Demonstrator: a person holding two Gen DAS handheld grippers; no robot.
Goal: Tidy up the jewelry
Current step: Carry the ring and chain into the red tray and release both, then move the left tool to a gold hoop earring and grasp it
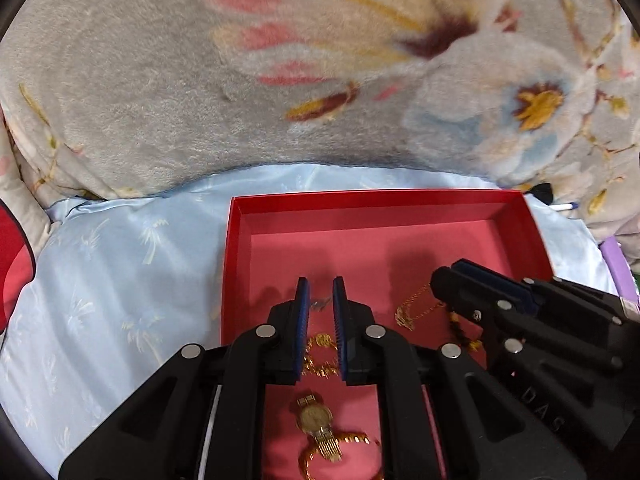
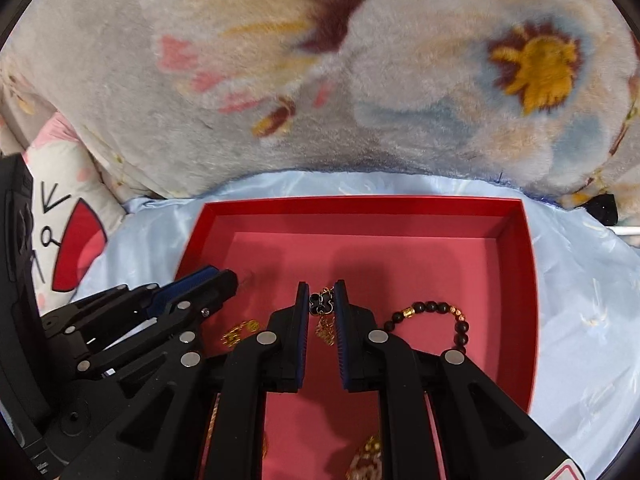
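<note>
A red box [image 1: 516, 208] [image 2: 516, 272] lies on pale blue satin and holds jewelry. My left gripper [image 1: 321, 286] hangs over its near left part, jaws slightly apart, with a small silvery piece [image 1: 320, 303] between the tips; contact is unclear. Below it lie a gold chain [image 1: 320, 356] and a gold watch [image 1: 316, 420]. My right gripper [image 2: 322, 290] is narrowly parted around a black clover pendant [image 2: 322, 304] on a gold chain [image 2: 326, 328]. A black bead bracelet [image 2: 440, 316] lies to its right. In the left view the right gripper [image 1: 452, 276] is above a gold necklace [image 1: 412, 312].
A plush floral blanket [image 1: 280, 80] [image 2: 360, 80] rises right behind the box. A cartoon-print pillow [image 2: 68, 216] sits at the left. A pen [image 1: 564, 207] and a purple object [image 1: 616, 268] lie at the right. More gold pieces [image 2: 368, 456] lie in the box's near part.
</note>
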